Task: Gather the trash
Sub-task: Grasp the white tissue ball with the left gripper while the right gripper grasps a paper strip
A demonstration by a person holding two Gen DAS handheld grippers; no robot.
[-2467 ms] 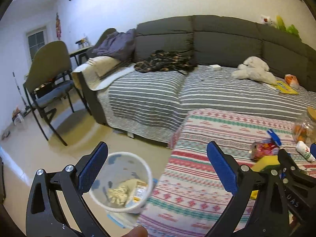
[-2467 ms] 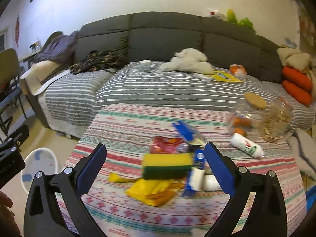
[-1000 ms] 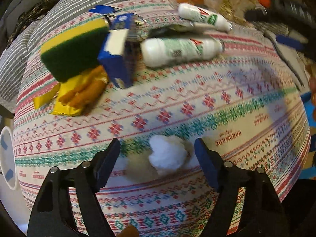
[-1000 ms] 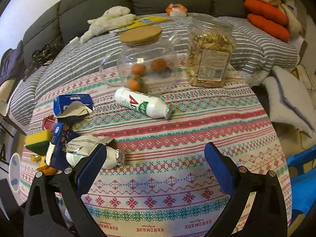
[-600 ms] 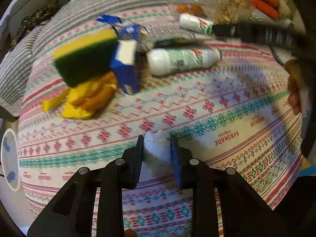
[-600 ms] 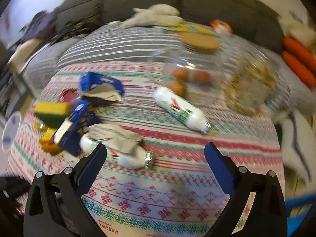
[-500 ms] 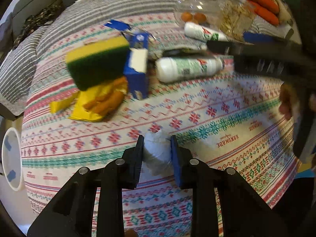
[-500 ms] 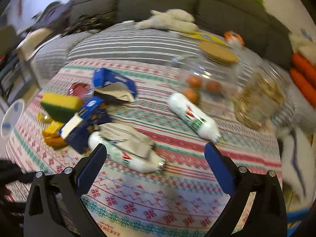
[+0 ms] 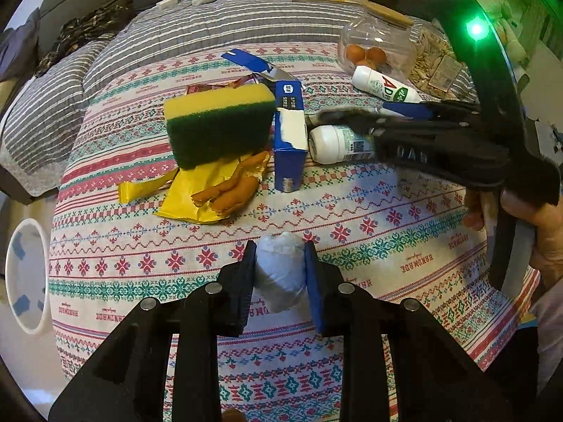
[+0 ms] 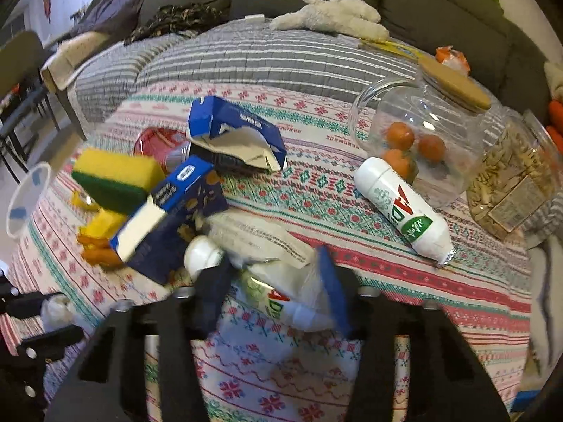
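My left gripper [image 9: 279, 270] is shut on a crumpled white tissue ball [image 9: 279, 274], held just above the patterned tablecloth [image 9: 387, 218] near its front edge. My right gripper [image 10: 272, 290] reaches in from the right over the trash pile. Its jaws are closing with a lying white bottle [image 10: 278, 297] between them, and both pads look pressed against it. A crumpled grey wrapper [image 10: 260, 242] lies on that bottle just beyond the fingertips. The left wrist view shows the same bottle [image 9: 336, 142] under the right gripper's fingers [image 9: 346, 117].
The pile holds a yellow-green sponge [image 9: 218, 123], a blue box [image 9: 290, 137], a yellow wrapper [image 9: 207, 190] and a torn blue carton [image 10: 235, 133]. A second bottle [image 10: 404, 211], a glass jar [image 10: 422, 130] and a seed jar [image 10: 517, 183] stand right. A white bin [image 9: 24, 274] sits on the floor left.
The left jaws closed on the tissue ball and lifted it slightly. The right gripper swung left across the table to the lying bottle, and its wide jaws came in around it.
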